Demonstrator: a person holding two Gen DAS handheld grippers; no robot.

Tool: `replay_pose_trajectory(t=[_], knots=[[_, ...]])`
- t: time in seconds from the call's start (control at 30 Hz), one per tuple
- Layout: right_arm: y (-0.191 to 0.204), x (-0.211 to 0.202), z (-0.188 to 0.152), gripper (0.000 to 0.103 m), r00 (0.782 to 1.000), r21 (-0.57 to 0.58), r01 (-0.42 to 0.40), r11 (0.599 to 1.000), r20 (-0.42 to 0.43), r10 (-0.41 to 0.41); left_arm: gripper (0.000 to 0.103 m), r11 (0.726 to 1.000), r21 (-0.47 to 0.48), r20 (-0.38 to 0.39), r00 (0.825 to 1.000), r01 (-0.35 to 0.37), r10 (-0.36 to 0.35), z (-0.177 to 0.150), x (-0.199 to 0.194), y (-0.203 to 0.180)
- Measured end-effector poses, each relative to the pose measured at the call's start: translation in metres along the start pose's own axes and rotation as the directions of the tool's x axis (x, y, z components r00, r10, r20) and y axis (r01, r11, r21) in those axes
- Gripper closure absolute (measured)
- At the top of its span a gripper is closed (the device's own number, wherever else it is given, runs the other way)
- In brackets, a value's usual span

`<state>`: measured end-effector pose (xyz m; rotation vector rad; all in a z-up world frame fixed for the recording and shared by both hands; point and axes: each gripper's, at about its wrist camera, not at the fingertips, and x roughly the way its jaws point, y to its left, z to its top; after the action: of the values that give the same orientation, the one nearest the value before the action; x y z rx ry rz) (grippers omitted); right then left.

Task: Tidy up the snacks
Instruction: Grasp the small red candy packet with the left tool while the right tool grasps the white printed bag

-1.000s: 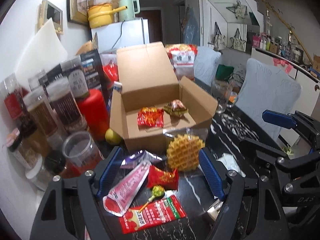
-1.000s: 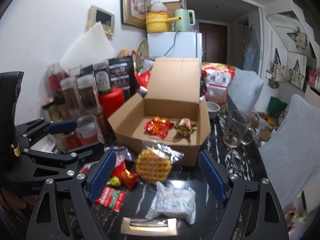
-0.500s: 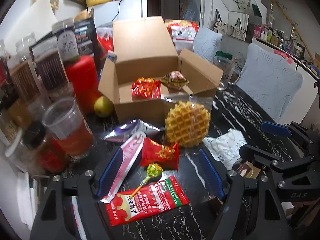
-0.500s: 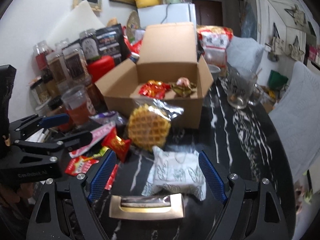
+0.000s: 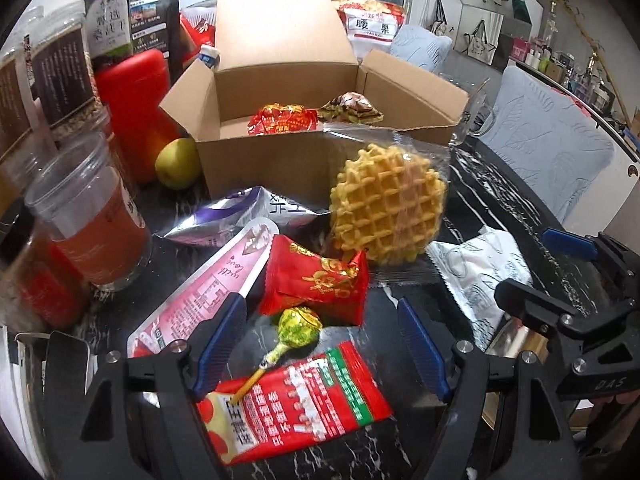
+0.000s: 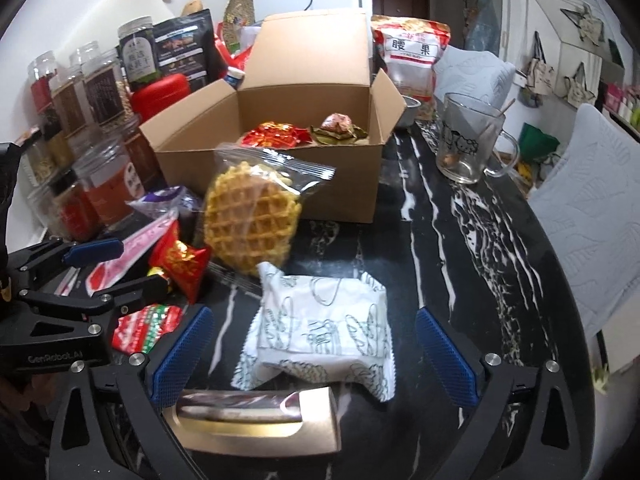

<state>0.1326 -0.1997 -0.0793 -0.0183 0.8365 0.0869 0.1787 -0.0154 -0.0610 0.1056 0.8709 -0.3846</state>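
An open cardboard box [image 5: 296, 68] [image 6: 276, 176] on the black marble table holds a red snack [image 5: 282, 118] and a green-wrapped one [image 5: 352, 106]. A bagged waffle [image 5: 386, 208] [image 6: 252, 216] leans on its front. My left gripper [image 5: 320, 344] is open above a green lollipop [image 5: 298, 326], with a red packet [image 5: 316, 280] just ahead and a red-green sachet [image 5: 292, 402] below. My right gripper [image 6: 314, 356] has its jaws opening; a white patterned packet [image 6: 320, 332] lies between them untouched, and a gold-wrapped bar [image 6: 256, 420] sits nearer the camera.
Jars [image 5: 88, 224] [image 6: 100, 92], a red canister [image 5: 136, 108] and a yellow pear [image 5: 178, 164] crowd the left side. A pink pouch [image 5: 208, 284] and a silver-purple pouch [image 5: 240, 216] lie by the box. A glass mug [image 6: 468, 140] stands right of the box, padded chairs [image 6: 592, 216] beyond the table edge.
Both grippers have come down toward the table, so the snacks look larger. The right gripper's fingers have spread wider around the white packet. The left gripper's gap is unchanged.
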Motion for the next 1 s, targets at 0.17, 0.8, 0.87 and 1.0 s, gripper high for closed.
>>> replay_pose_trajectory(t=[0.17,0.8,0.87,1.0], knots=[[0.001,0.019,0.003,0.000,0.998,-0.022,0.027,0.999,-0.053,-0.028,0.025,1.000,0.005,-0.030,1.000,-0.001,0.001,0.004,0.013,0.002],[-0.021,0.068,0.001,0.000,0.973,0.071,-0.031,0.997,-0.226,0.046,0.025,0.998,0.050,-0.157,0.987,-0.033,0.040,0.019,0.063,0.002],[-0.021,0.069,0.001,0.000,0.974,0.071,-0.031,0.997,-0.223,0.047,0.025,0.999,0.044,-0.154,0.987,-0.028,0.035,0.020,0.065,0.003],[-0.020,0.069,0.001,0.000,0.975,0.067,-0.031,0.997,-0.219,0.045,0.031,0.998,0.050,-0.125,0.992,-0.028,0.034,0.019,0.066,0.002]])
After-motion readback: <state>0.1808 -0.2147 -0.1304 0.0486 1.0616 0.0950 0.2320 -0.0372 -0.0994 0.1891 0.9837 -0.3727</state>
